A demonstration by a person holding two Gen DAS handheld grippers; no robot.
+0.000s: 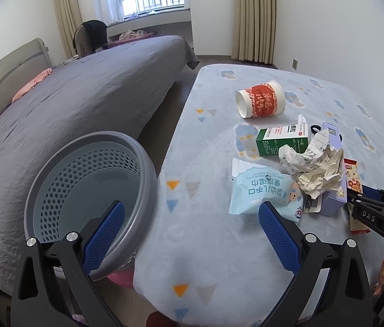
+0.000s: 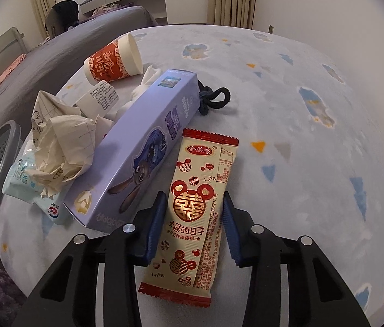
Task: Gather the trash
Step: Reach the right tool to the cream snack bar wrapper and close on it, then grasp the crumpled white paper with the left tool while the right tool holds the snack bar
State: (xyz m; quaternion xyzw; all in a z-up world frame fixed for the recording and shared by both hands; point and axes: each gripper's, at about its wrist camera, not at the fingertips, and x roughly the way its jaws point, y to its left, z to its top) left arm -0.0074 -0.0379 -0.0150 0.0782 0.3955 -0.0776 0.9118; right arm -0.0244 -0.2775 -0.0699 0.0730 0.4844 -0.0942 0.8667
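Trash lies on a pale blue patterned table (image 1: 205, 231): a red-and-white paper cup (image 1: 260, 103) on its side, a green carton (image 1: 281, 141), crumpled lined paper (image 1: 314, 169), a blue wet-wipe packet (image 1: 262, 193), a purple box (image 2: 137, 152) and a red-and-cream candy wrapper (image 2: 194, 212). A grey perforated bin (image 1: 91, 190) stands at the table's left. My left gripper (image 1: 192, 234) is open and empty, one finger over the bin, one by the wipe packet. My right gripper (image 2: 194, 226) is open, its fingers on either side of the candy wrapper.
A bed with a grey sheet (image 1: 69, 103) runs along the left beyond the bin. A black hair tie (image 2: 213, 98) lies past the purple box. White tissue (image 2: 148, 79) sits by the cup. Curtains and a window are at the back.
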